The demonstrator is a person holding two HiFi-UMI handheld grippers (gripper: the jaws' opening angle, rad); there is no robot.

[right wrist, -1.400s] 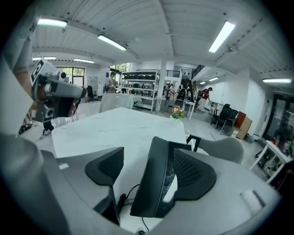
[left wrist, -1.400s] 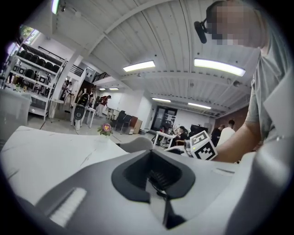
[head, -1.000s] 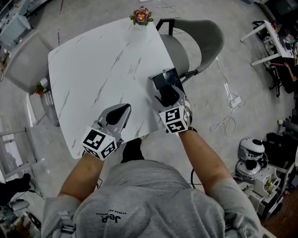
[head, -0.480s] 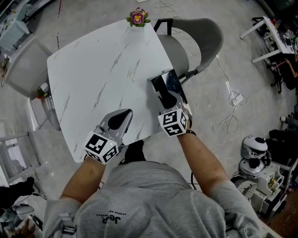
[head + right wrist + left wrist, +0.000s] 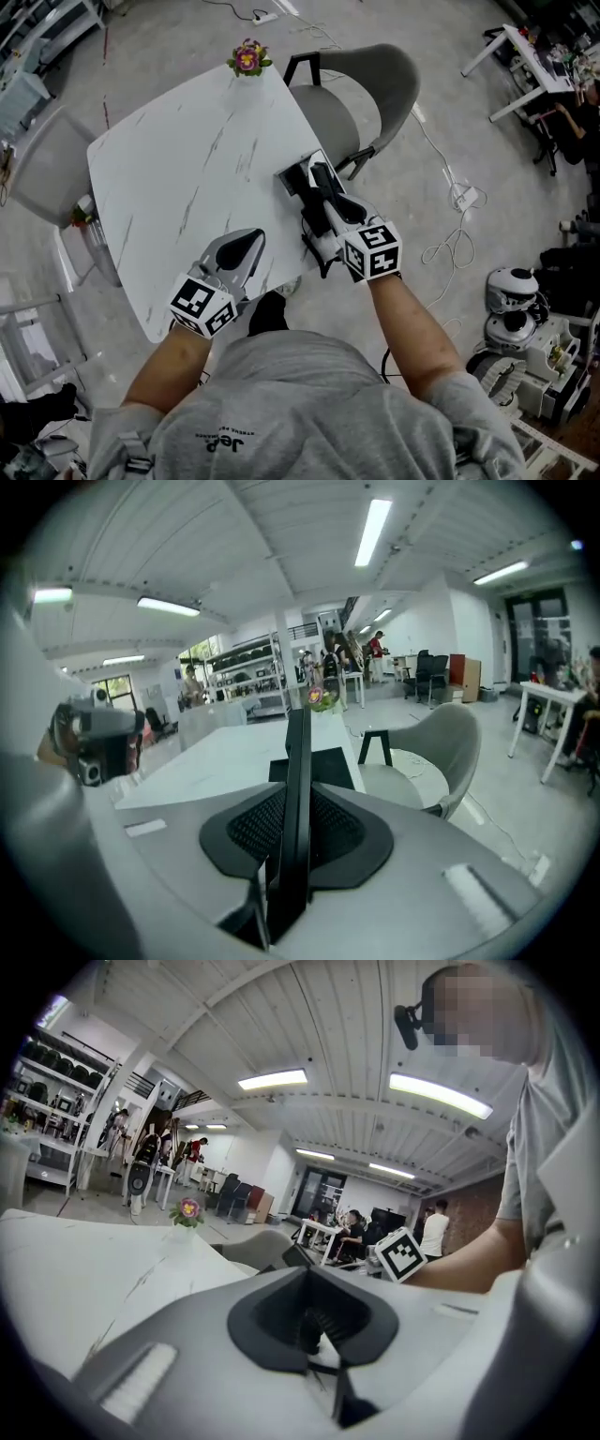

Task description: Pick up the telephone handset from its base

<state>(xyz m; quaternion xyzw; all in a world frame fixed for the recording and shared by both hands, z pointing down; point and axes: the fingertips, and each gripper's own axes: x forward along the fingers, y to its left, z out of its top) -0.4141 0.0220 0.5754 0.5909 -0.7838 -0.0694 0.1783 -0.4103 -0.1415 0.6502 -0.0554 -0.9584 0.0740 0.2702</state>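
The black telephone handset (image 5: 318, 179) is up off its black base (image 5: 292, 178), which lies at the white table's (image 5: 187, 169) right edge. My right gripper (image 5: 323, 212) has its jaws closing on the handset, pads pressing its sides. In the right gripper view the handset (image 5: 298, 780) stands edge-on between the jaws of the right gripper (image 5: 294, 841), with the base (image 5: 326, 764) on the table beyond. My left gripper (image 5: 236, 247) hovers over the table's near edge, shut and holding nothing; in its own view the left gripper (image 5: 315, 1324) shows its pads together.
A grey chair (image 5: 373, 92) stands just right of the table, close behind the base. A small flower pot (image 5: 247, 58) sits at the table's far corner. Another chair (image 5: 39, 150) is at the left. A cable (image 5: 452, 246) lies on the floor to the right.
My right gripper closed on the handset, rolled, and lifted it off the base toward me. The left gripper shifted slightly.
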